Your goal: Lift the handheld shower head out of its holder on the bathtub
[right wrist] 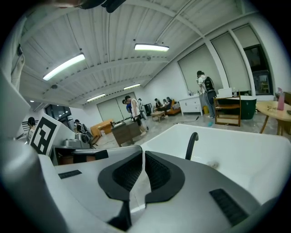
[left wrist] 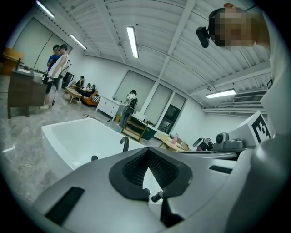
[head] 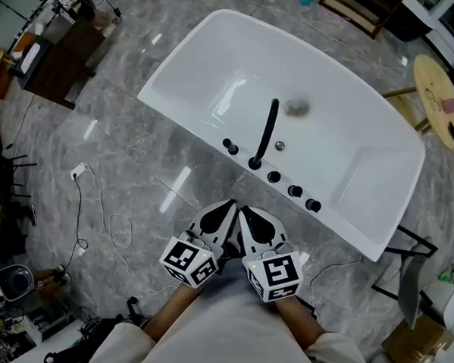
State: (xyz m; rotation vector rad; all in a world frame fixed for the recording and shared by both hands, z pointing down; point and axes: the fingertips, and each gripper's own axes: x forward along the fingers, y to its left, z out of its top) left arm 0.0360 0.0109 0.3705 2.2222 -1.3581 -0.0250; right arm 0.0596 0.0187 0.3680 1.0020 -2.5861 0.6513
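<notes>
facing black fittings (head: 274,176) on the bathtub rim (head: 192,120), near but apart; left hand-held gripper (head: 232,207), right hand-held gripper (head: 245,211) both closed

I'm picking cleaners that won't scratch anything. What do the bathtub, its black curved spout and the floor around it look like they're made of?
Bathtub: glossy white, likely acrylic or enamel; its smooth moulded walls catch soft highlights.
Spout: probably metal with a matte black coating; it is a thin curved tube with no glare.
Floor: polished grey marble-look stone or tile; it shows veining and bright light reflections.
</notes>
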